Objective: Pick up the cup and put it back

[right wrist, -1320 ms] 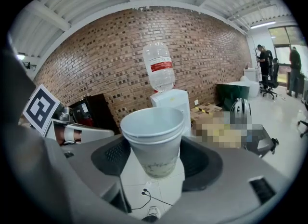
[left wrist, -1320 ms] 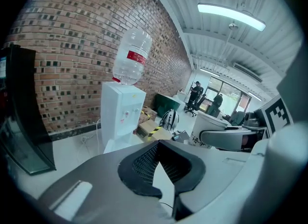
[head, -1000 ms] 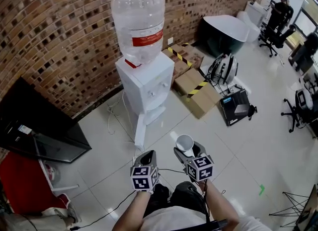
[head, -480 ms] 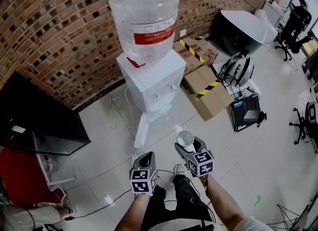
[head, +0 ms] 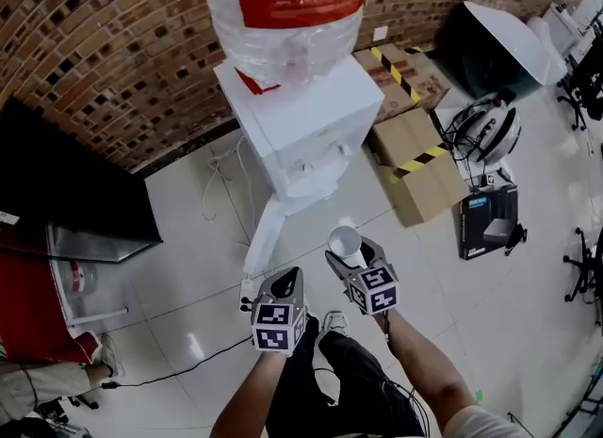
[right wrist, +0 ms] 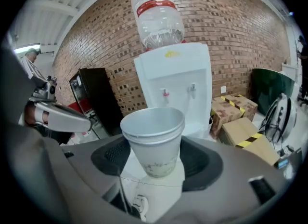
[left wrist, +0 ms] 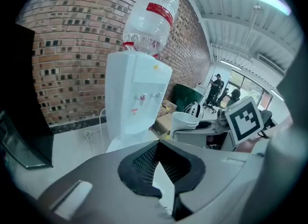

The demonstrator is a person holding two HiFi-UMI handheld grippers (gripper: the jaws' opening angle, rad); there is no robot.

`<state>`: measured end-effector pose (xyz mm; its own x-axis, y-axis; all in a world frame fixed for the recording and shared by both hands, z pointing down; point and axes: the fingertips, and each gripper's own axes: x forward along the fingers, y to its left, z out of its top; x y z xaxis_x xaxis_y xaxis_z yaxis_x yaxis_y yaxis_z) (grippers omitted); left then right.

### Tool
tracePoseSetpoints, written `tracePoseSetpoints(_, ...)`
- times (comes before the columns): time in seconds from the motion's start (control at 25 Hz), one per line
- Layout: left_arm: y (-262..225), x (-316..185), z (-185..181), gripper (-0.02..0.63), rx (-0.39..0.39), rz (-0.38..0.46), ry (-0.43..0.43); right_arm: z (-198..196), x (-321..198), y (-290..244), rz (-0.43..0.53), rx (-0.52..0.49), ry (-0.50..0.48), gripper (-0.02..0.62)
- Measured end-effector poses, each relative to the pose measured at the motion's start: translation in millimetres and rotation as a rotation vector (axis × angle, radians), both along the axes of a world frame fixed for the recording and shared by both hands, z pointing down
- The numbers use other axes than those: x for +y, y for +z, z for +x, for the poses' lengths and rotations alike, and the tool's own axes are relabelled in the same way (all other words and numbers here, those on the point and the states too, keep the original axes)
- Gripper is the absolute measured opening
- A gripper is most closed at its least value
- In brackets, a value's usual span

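White, thin-walled and tapered, the cup (right wrist: 154, 138) stands upright, pinched between the dark mesh pads (right wrist: 113, 156) of my right gripper (head: 347, 259). It is low in the centre of the head view, above the glossy tiled floor (head: 188, 267). The pick-up looks done. Setting the cup back remains, probably at the boxy white dispenser (head: 301, 125) under its clear ribbed bottle (head: 292, 12), upper centre. My left gripper (head: 285, 283) is pressed together and empty.
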<state>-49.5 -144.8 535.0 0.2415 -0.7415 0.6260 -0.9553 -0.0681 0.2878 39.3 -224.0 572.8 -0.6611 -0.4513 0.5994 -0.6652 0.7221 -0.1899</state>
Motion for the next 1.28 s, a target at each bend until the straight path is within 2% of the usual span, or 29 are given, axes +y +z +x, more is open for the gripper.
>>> tracePoseSetpoints(0.2,80,-38,8,0.005,0.035,0.003,0.069,-19,-38,95,0.021,0.020,-0.036,0.327)
tracePoseSetpoints(0.32,132,-68,4,0.005,0.026,0.014,0.106,-34,-64,160,0.043,0.022,-0.056,0.327)
tracePoseSetpoints(0.6,246,-119,-17,0.005,0.024,0.016,0.144,-51,-123,299,0.074,0.020,-0.027,0.327)
tracePoseSetpoints(0.8,304,-144,-16,0.005,-0.012,0.030,0.241,-60,-166,375,0.091,0.004,0.013,0.328)
tracePoseSetpoints(0.92,328,-152,-12,0.005,0.012,0.019,0.285,-69,-186,410,0.112,0.003,0.015,0.331)
tracePoseSetpoints(1.0,340,-160,-13,0.005,0.029,0.008,0.279,-77,-200,425,0.133,-0.004,0.016,0.331)
tracePoseSetpoints(1.08,352,-165,-19,0.005,0.031,-0.011,0.225,-85,-211,436,0.151,-0.018,0.020,0.333)
tracePoseSetpoints(1.16,364,-165,-27,0.005,0.019,-0.026,0.164,-95,-219,443,0.171,-0.035,0.020,0.333)
tracePoseSetpoints(1.28,375,-160,-30,0.005,-0.009,-0.019,0.128,-106,-235,455,0.217,-0.040,0.012,0.333)
